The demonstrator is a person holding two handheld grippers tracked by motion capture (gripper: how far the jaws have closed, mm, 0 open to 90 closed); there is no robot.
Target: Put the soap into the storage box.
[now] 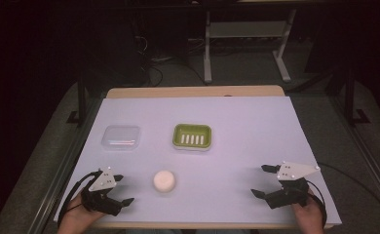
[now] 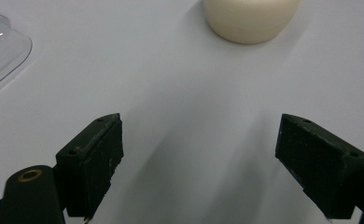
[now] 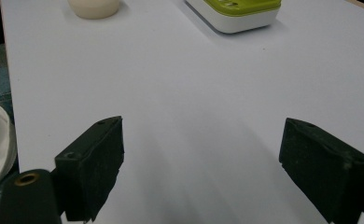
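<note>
On the surface [image 1: 256, 141] lie three things, one of each kind: one round cream-white soap bar [image 1: 164, 181], one green soap dish [image 1: 192, 136] with five white slots in its insert, and one clear plastic lid [image 1: 122, 137]. Two tongs are held over it, the left tongs [image 1: 120, 189] and the right tongs [image 1: 265, 181], each with two black jaws

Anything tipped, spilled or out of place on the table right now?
Nothing stands out. The soap, green soap dish and clear lid lie flat and apart; left tool and right tool are open and empty.
</note>
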